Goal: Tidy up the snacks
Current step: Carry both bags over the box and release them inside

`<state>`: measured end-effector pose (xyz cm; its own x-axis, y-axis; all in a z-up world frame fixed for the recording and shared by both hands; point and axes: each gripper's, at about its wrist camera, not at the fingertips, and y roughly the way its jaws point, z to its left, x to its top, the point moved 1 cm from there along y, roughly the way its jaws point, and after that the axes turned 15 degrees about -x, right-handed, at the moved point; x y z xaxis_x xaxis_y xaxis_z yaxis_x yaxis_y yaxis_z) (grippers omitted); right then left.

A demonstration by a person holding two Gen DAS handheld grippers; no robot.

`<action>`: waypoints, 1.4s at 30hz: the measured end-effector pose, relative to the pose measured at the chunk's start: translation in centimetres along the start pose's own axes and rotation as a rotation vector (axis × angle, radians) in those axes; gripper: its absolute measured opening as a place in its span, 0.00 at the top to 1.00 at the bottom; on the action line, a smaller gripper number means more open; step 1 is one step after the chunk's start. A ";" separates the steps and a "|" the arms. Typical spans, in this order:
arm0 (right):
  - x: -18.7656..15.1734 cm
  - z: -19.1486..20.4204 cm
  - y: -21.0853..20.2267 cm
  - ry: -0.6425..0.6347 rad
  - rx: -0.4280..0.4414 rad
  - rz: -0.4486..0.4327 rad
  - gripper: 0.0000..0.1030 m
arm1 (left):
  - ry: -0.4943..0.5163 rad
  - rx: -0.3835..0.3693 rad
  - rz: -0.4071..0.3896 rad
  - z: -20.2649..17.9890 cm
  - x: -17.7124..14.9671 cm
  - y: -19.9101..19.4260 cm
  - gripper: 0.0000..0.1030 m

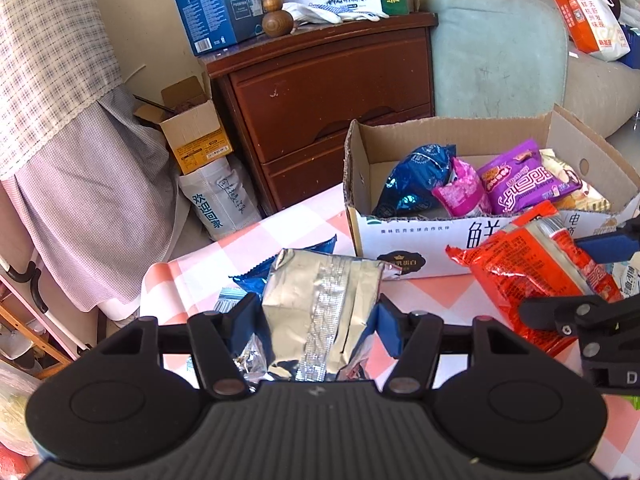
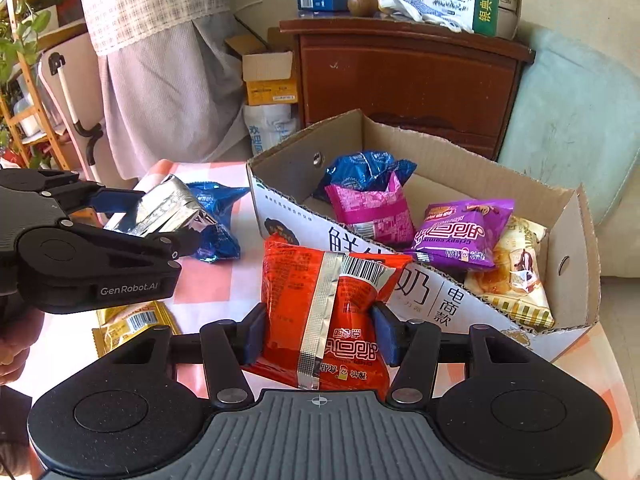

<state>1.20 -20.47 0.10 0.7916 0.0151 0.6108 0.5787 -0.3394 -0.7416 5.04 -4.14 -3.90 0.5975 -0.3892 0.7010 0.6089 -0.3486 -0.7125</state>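
- Snacks: a silver packet (image 1: 320, 304) is clamped in the left tool (image 1: 318, 320); an orange packet (image 2: 328, 316) is clamped in the right tool (image 2: 320, 338).
- Both are held above the table (image 2: 208, 292), at 6 o'clock of the cardboard box (image 2: 576, 224), judged ready for loading.
- Four packets are already boxed.

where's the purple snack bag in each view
Left wrist: purple snack bag sits right of centre, inside the cardboard box, beside a pink packet.
Right wrist: purple snack bag sits right of centre, in the box's middle.
Shared landmark: the brown wooden cabinet behind the box.
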 end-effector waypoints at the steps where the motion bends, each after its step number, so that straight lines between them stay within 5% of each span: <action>1: 0.1 0.0 -0.3 0.001 -0.003 -0.012 0.48 | -0.002 0.001 -0.009 0.0 0.2 -0.2 0.42; 28: 3.5 -6.4 -4.5 0.238 -0.078 -0.229 0.48 | -0.109 -0.032 -0.181 -0.2 5.2 -1.9 0.42; 42: 4.1 -10.3 -2.8 0.385 -0.134 -0.210 0.48 | -0.094 -0.066 -0.172 -2.1 8.4 2.1 0.41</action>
<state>0.81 -29.13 7.52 0.5148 -0.2450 0.8216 0.6684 -0.4853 -0.5636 10.25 -9.95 0.44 0.5355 -0.2394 0.8099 0.6725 -0.4591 -0.5804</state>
